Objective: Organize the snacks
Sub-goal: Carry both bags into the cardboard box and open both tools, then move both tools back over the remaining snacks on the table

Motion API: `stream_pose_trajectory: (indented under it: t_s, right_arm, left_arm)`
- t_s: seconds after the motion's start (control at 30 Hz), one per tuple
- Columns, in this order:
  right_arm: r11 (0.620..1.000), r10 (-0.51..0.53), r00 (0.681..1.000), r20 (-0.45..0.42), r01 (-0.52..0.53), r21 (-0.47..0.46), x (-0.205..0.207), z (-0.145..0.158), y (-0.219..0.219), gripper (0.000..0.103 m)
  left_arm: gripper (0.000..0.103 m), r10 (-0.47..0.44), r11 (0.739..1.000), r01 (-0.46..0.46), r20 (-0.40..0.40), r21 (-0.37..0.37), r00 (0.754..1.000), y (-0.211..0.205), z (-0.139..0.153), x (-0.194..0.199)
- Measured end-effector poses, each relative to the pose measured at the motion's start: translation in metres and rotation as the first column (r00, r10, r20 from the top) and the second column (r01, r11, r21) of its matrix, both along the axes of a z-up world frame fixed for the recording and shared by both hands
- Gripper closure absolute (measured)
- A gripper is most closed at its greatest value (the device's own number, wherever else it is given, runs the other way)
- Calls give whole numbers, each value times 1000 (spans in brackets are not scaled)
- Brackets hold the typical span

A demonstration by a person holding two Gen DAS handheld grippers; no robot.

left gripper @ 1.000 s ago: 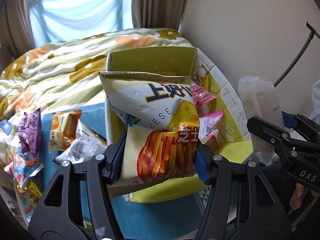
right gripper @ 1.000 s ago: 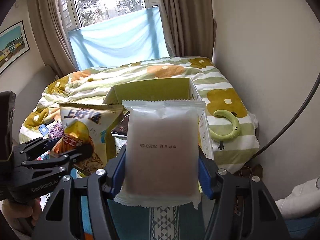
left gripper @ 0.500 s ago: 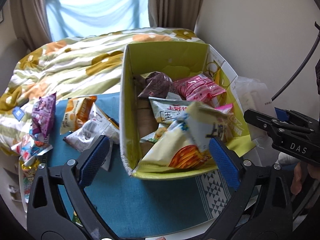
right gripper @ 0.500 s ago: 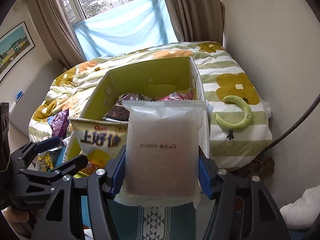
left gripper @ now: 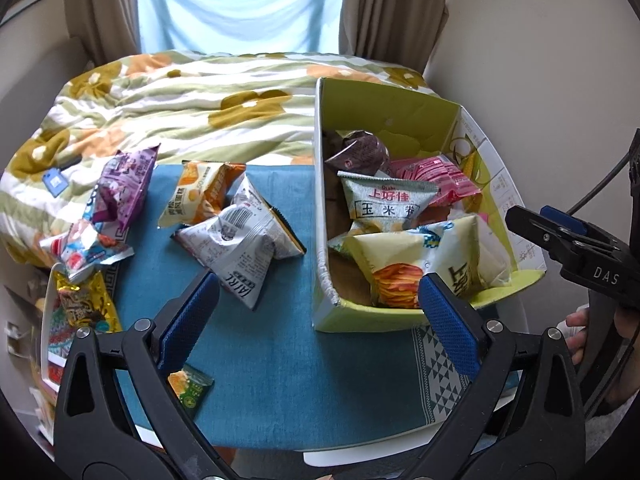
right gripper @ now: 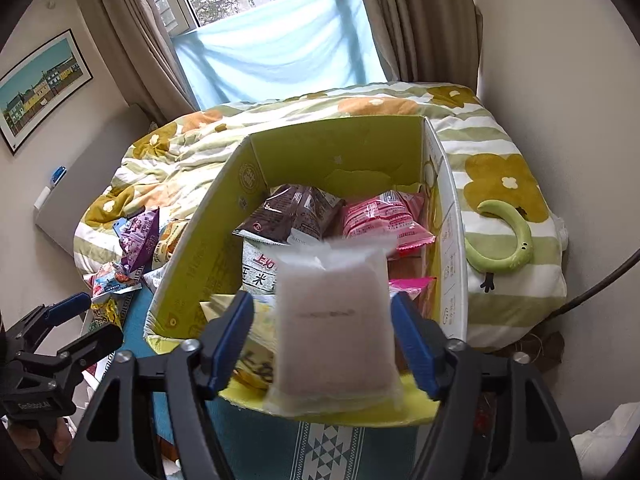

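Above the box (right gripper: 444,240) — clear packet (right gripper: 332,320) upright, long axis vertical.

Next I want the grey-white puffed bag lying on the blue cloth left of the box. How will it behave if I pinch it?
The grey-white bag looks air-filled and creased, so it will probably squash between the pads and weigh little. Its glossy film may slip; a pinch at the crimped end seam seems safer. Resting partly against the orange bag, it may nudge that one when lifted.
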State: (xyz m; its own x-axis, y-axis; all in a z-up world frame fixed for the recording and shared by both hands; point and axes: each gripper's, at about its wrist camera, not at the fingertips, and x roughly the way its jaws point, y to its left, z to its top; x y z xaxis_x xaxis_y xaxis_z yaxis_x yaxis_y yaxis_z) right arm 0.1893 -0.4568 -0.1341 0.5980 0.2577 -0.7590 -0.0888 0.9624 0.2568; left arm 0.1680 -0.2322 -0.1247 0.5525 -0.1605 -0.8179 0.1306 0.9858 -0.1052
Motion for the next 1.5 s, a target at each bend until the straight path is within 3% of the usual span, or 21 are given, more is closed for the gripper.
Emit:
stream_pose_trajectory:
  t_s: [0.03, 0.07, 0.33, 0.67, 0.87, 1.17, 1.5]
  right_arm:
    - [1000, -3, 1000, 15, 3, -6, -3, 1, -1, 7]
    - [1000, -5, 1000, 30, 6, -16, -5, 2, -1, 6]
    - [998, -1, 1000, 18, 2, -56, -18, -8, 2, 6]
    - [998, -8, 998, 64, 12, -65, -26, 9, 0, 6]
    - [997, -6, 996, 86, 12, -70, -32, 25, 8, 6]
    - [998, -28, 989, 146, 35, -45, -48, 58, 49, 6]
    - [996, -66, 989, 135, 73, -47, -55, 69, 138, 6]
  left_arm:
    - [4, 3, 1000, -3, -5, -2, 1000, 1, -2, -1]
    - [4, 6, 1000, -6, -10, -4, 1000, 2, -4, -1]
    - [4, 20, 1000, -20, 3, -9, 1000, 5, 0, -7]
    - [4, 14, 999, -17, 66, 46, 998, 9, 32, -22]
    - [4, 19, 999, -23, 99, 38, 995, 30, 50, -29]
    - [4, 15, 999, -19, 127, 37, 992, 99, 65, -37]
    - [4, 40, 998, -43, 60, 42, 997, 217, 47, -27]
